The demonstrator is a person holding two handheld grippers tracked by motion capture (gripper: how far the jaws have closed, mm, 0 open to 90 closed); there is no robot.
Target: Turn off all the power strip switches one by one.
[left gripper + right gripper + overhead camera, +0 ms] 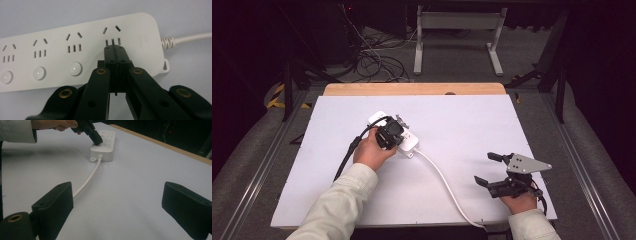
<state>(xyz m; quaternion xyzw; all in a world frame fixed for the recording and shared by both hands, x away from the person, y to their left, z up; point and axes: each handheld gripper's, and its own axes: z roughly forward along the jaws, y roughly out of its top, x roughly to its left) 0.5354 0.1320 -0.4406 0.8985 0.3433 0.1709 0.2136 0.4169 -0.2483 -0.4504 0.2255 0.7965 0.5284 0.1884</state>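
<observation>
A white power strip (407,141) with several sockets and round buttons lies left of centre on the white table sheet (472,120). My left gripper (391,134) is shut with nothing between its jaws. In the left gripper view its closed tips (113,48) rest on the strip (50,32), just below the slots of the socket nearest the cable end. Three round buttons, the nearest (75,68) beside the jaws, show to the left of them. My right gripper (486,168) rests near the front right edge, jaws wide open and empty (120,205), pointing toward the strip (106,147).
The strip's white cable (447,185) runs across the sheet to the front edge, passing left of my right gripper (87,180). A wooden table edge (412,89) shows at the back. Beyond it are cables and a white frame (457,30) on the floor.
</observation>
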